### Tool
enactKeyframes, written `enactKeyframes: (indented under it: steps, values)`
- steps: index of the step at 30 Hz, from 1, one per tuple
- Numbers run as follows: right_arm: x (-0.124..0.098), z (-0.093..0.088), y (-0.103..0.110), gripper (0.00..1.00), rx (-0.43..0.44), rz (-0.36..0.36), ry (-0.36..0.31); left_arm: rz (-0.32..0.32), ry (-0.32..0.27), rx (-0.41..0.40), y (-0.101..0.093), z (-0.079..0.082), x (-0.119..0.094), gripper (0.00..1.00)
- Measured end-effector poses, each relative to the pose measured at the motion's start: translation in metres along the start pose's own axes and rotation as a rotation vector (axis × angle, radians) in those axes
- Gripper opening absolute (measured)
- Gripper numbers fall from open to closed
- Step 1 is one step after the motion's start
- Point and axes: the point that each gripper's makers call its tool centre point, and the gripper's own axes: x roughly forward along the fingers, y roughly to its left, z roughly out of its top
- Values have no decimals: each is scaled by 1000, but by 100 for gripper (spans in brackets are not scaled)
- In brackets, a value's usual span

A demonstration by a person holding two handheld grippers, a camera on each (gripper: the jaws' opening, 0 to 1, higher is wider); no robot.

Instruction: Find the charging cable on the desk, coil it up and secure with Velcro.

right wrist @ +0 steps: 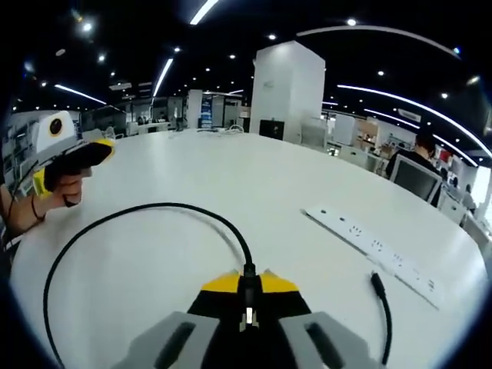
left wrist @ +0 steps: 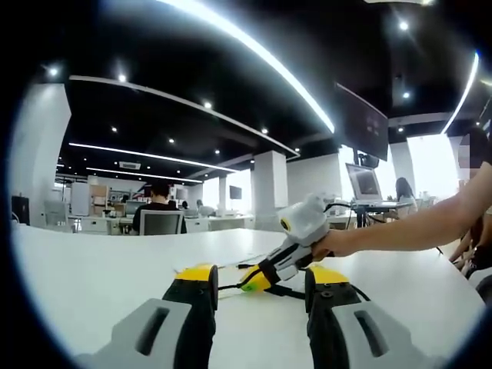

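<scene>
The right hand-held gripper (right wrist: 247,296) pinches the black charging cable (right wrist: 115,219) near one plug end. The left hand-held gripper (left wrist: 257,288) stands spread, empty. The cable lies in one loose loop across the white bench (right wrist: 269,184); coiling has barely begun, Velcro fastening remains.

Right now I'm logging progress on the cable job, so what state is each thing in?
right gripper: shut on the charging cable's plug end.
charging cable: uncoiled, one loose loop lying on the white desk; other plug free.
left gripper: open, holding nothing.
power strip: flat on the desk, nothing plugged in.
</scene>
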Motion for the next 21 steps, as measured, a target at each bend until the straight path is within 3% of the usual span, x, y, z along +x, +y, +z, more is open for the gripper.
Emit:
enactKeyframes:
  steps: [21]
  values:
    - [-42, -13, 3, 8, 30, -65, -7, -2, 11, 18, -4, -2, 0, 45]
